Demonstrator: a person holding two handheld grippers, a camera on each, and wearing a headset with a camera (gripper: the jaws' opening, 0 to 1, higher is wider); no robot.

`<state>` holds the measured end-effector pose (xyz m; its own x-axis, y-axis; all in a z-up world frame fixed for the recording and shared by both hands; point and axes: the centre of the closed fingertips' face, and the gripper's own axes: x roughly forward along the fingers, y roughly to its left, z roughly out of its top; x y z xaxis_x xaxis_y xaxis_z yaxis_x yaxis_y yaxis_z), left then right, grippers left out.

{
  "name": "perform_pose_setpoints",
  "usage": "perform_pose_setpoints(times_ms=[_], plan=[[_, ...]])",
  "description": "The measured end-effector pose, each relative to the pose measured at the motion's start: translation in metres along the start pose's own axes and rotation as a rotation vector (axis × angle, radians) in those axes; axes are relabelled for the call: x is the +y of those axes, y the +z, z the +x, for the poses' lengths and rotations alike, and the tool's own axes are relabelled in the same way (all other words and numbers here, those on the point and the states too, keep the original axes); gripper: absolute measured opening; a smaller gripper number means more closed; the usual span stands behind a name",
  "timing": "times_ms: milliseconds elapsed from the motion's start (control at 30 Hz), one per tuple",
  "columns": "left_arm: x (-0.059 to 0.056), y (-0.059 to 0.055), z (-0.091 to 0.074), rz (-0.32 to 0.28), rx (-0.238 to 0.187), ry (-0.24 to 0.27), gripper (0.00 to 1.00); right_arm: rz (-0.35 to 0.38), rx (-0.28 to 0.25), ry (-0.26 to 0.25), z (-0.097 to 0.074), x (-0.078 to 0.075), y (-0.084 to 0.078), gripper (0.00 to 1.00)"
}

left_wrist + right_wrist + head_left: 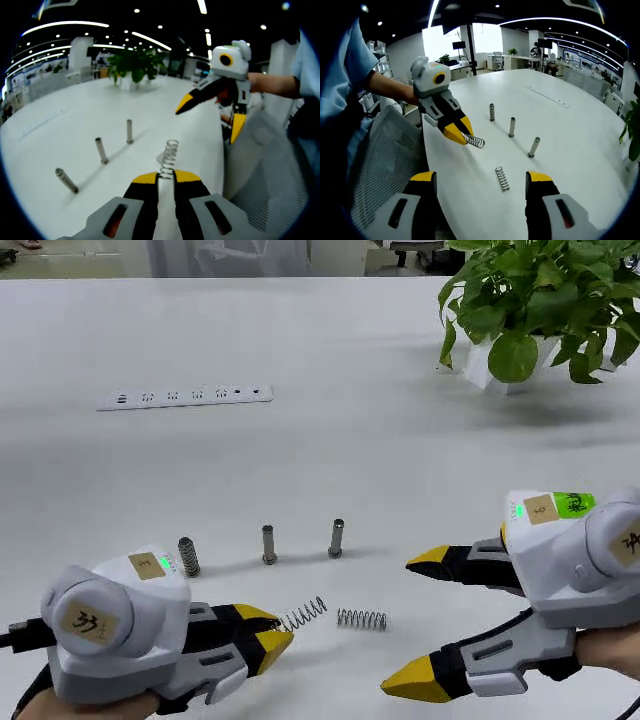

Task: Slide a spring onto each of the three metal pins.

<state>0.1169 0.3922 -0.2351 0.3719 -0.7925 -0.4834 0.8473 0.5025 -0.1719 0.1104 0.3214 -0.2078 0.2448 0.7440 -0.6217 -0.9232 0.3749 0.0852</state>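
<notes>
Three metal pins stand in a row on the white table. The left pin (188,556) wears a spring; the middle pin (268,544) and the right pin (336,538) are bare. My left gripper (282,632) is shut on one end of a spring (303,614), which sticks out ahead of the jaws (169,155), just in front of the pins. A second spring (361,618) lies loose on the table (502,178). My right gripper (415,620) stands wide open with nothing in it (481,177), its jaws on either side of the loose spring and above it.
A white power strip (185,396) lies further back on the left. A potted plant (530,310) stands at the back right. A grey mesh chair (390,150) sits at the table's near edge by the person.
</notes>
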Motion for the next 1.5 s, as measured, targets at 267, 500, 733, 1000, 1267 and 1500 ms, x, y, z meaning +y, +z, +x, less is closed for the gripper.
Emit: perform_pose_setpoints(times_ms=[267,500,733,1000,1267,1500], plan=[[-0.016,0.005,0.000,0.055,0.001,-0.075,0.10,-0.026,-0.029,0.070,0.002,0.008,0.023,0.58],[-0.024,0.004,-0.002,0.076,0.000,-0.117,0.10,-0.029,-0.019,0.167,0.005,0.024,0.023,0.33],[-0.034,0.001,-0.004,0.074,-0.002,-0.167,0.10,-0.020,-0.011,0.227,0.009,0.037,0.022,0.25],[-0.040,0.003,-0.004,0.082,-0.007,-0.192,0.10,-0.015,0.023,0.257,0.012,0.042,0.013,0.19],[-0.045,0.003,-0.005,0.086,-0.005,-0.213,0.10,-0.025,0.044,0.269,0.012,0.043,0.009,0.15],[-0.049,0.002,-0.004,0.083,-0.001,-0.227,0.10,-0.027,0.060,0.274,0.012,0.044,0.007,0.11]])
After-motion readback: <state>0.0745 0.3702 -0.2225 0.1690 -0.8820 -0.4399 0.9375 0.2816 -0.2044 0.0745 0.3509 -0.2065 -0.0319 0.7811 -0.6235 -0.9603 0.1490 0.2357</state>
